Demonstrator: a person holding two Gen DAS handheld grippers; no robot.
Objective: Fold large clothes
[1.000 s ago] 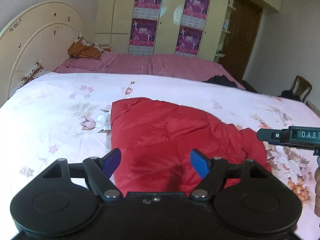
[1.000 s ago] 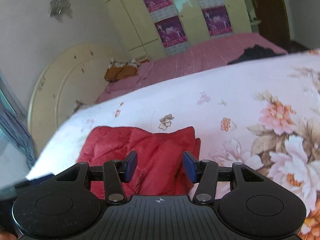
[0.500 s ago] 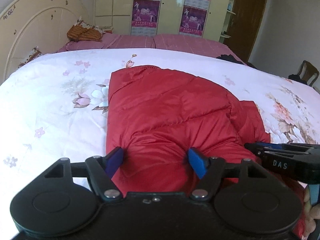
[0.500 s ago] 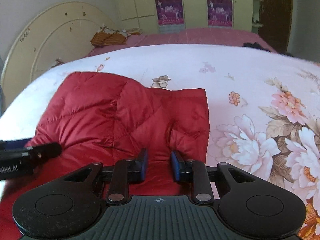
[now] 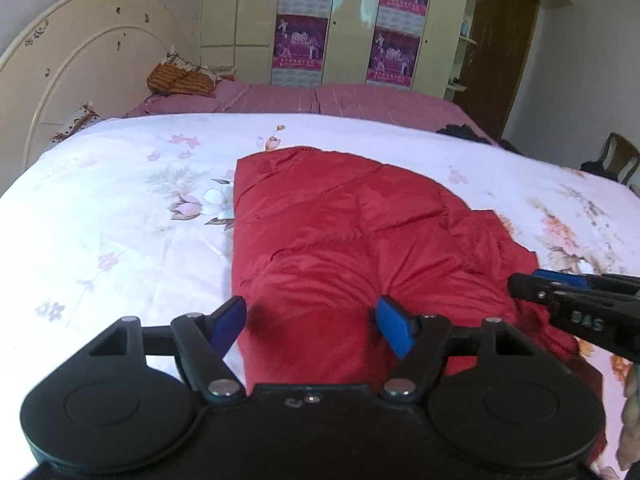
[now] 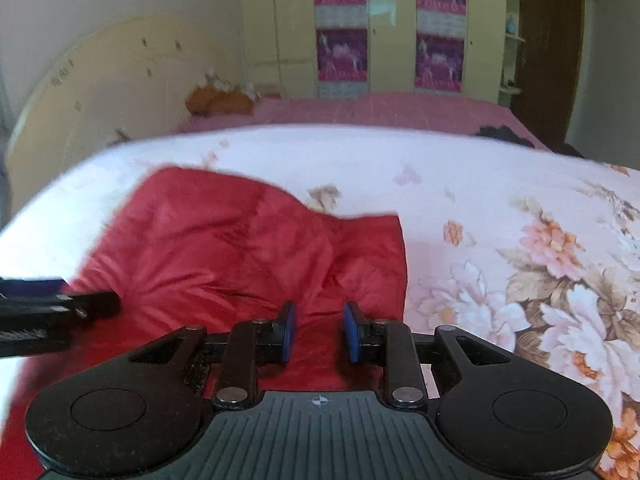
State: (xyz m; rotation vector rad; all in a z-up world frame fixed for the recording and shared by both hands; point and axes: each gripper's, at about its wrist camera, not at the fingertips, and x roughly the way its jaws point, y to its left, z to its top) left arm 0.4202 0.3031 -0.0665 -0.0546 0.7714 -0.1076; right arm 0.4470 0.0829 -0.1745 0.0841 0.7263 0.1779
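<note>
Both grippers lifted (jaws apart); jacket (image 5: 340,240) flat

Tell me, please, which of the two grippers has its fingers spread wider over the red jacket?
The left gripper: its blue pads stand far apart above the red jacket, whereas the right gripper shows only a narrow gap, with nothing visibly clamped.

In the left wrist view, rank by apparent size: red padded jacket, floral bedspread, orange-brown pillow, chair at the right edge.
1. floral bedspread
2. red padded jacket
3. orange-brown pillow
4. chair

The pillow and chair look close in size; both are far off, and the chair is cut by the frame, so their order is unsure.
</note>
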